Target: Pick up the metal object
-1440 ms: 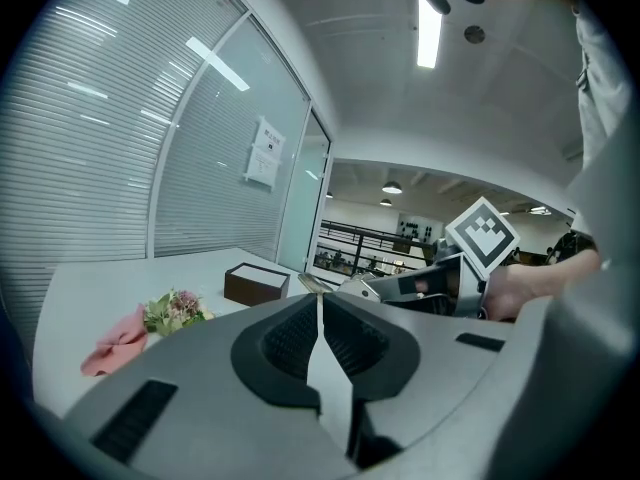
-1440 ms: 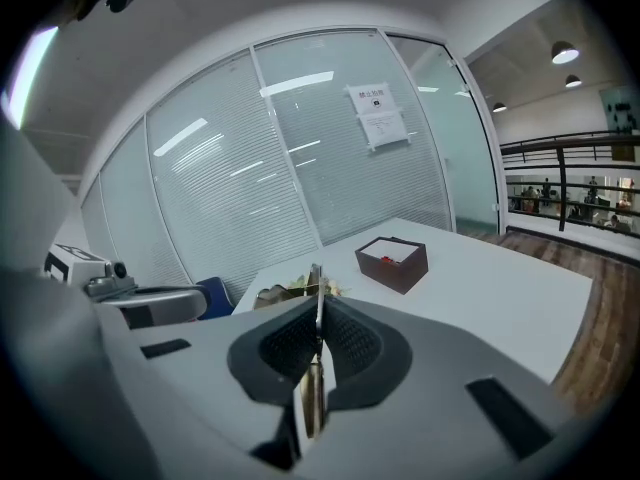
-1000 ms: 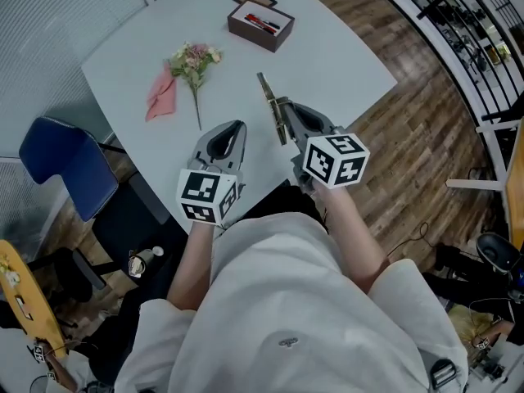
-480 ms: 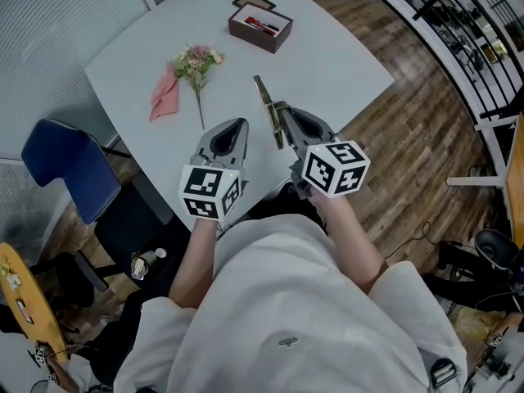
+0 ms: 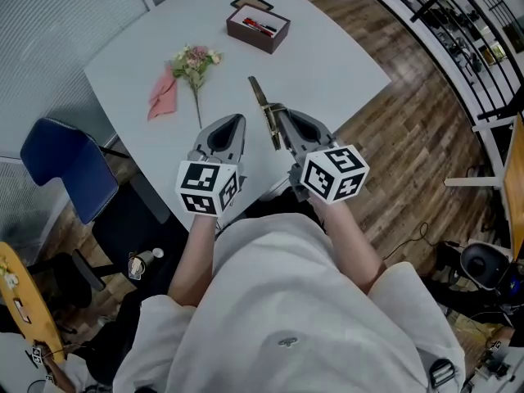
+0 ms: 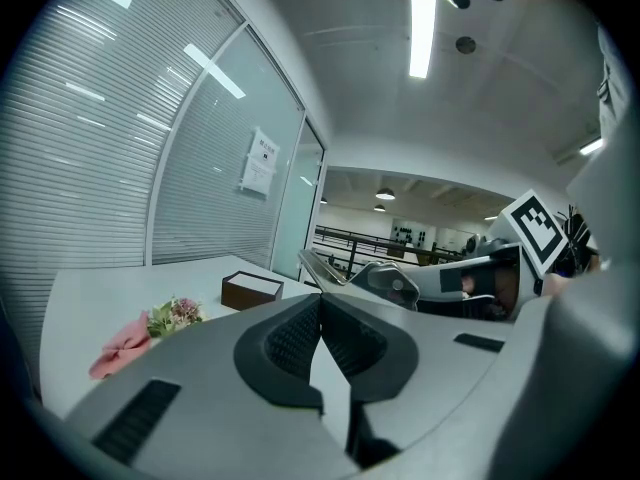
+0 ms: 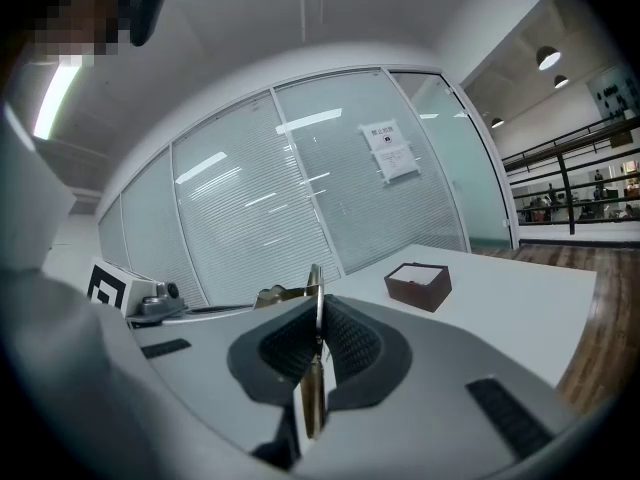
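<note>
The metal object is a long, thin brass-coloured piece. My right gripper is shut on it and holds it above the white table. In the right gripper view the metal object stands edge-on between the ribbed pads, its tip poking out past them. My left gripper hangs beside the right one, shut with nothing between its fingers. In the left gripper view the left gripper has its pads pressed together, and the metal object shows beyond them in the right gripper.
A dark brown box with pens stands at the table's far side. A small flower bunch and a pink cloth lie at the left. A blue chair stands by the table's near-left edge. Wooden floor lies to the right.
Both grippers have shifted slightly forward and left over the table. The right gripper still holds the metal object.
</note>
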Demonstrator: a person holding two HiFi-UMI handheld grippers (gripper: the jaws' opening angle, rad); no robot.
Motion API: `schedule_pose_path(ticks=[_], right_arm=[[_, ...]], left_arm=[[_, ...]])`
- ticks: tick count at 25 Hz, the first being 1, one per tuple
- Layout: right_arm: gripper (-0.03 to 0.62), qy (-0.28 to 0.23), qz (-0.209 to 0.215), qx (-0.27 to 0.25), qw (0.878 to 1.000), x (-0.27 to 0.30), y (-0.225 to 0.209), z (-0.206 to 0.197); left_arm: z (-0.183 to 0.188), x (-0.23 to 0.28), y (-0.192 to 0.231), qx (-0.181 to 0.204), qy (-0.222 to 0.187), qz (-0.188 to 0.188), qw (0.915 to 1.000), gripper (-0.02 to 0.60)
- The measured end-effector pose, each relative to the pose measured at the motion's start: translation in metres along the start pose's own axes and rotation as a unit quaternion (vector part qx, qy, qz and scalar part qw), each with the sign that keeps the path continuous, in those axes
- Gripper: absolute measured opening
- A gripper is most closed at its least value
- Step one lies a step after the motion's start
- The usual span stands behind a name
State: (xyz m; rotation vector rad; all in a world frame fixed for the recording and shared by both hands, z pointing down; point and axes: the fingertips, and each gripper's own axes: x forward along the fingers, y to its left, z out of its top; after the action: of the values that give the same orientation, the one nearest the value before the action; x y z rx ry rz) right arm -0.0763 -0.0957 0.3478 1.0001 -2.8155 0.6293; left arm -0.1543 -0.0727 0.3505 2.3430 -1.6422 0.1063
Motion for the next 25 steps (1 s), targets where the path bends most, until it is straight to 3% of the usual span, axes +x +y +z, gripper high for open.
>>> schedule_pose_path(ticks=[25], right_arm=[[0.008,0.001,0.008,-0.001,1.0,-0.0082,0.001,-0.0038]], left_arm=[[-0.0017,-0.0014,-0.0022,-0.006,0.002,-0.004,1.0,0.02]])
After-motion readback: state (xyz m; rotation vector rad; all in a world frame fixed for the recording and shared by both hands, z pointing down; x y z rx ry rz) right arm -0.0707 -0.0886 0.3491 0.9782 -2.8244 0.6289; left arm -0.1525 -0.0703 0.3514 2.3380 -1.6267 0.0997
